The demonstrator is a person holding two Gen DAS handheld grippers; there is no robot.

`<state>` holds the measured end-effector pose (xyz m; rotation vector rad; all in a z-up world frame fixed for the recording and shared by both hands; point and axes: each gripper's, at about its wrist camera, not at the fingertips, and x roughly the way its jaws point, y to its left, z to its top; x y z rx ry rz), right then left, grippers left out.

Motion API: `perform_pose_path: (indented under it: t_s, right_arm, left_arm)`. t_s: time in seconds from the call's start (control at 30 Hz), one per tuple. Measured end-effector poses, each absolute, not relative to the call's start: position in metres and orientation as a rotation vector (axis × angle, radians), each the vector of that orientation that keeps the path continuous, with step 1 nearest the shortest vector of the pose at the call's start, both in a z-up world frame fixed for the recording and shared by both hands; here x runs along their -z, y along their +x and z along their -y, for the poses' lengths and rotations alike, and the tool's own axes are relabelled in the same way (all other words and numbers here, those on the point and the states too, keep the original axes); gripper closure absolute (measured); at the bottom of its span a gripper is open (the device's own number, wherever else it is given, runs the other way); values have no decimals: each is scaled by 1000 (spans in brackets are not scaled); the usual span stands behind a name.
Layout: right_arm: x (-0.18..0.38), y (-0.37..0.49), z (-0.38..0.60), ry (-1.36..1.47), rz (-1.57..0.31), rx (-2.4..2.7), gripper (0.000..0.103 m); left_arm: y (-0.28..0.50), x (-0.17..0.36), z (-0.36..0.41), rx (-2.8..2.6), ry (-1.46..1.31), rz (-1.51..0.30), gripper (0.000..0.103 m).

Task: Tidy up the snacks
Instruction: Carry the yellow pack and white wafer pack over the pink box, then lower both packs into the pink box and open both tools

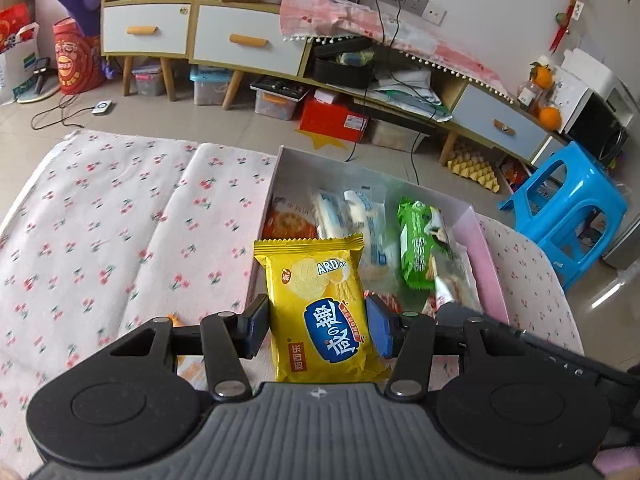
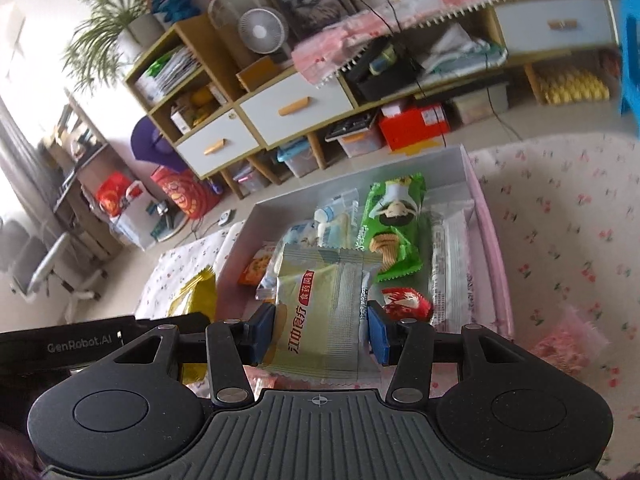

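We are pinching a yellow packet (image 1: pixel 320 312) in our left gripper (image 1: pixel 318 326) and a pale green packet (image 2: pixel 320 312) in our right gripper (image 2: pixel 319 330), with the box (image 1: pixel 280 168) at twelve o'clock.

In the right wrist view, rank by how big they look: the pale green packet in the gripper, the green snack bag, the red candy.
1. pale green packet, though it is nearest the camera
2. green snack bag
3. red candy
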<state>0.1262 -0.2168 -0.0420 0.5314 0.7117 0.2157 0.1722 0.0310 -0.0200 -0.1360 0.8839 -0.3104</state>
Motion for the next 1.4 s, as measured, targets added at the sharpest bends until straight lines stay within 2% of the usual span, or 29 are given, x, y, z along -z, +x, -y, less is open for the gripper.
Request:
perform_pose_path:
  t_s: [0.57,0.87,0.97,1.07,1.17,1.27,1.33,1.4]
  right_arm:
    - [58,147,218,504,-700,-196,55]
    - [57,149,215,480,-698,-200,49]
    - [55,148,220,500,-696,-197,45]
    - [53,147,224,521,-698,-197,37]
    - [49,146,226,530,-701,-202,37]
    - [45,143,226,525,-703,-211,36]
    - [42,140,227,518,-712,-217,24]
    - [39,135,230,517,-707,-214,21]
  left_arm:
    - [201,53,-27,339,-135,-874,58]
    - [199,51,-25,357,-92,-832,57]
    - [201,50,-24,357,-92,-834,52]
    - [200,47,-25,363,-97,-836,46]
    - [196,42,-24,360,-82,-830,36]
    - [192,38,-22,360,-66,-833,31]
    - [188,35,-24,352,-62,-839,28]
    - [184,33,-25,352,-62,-848,24]
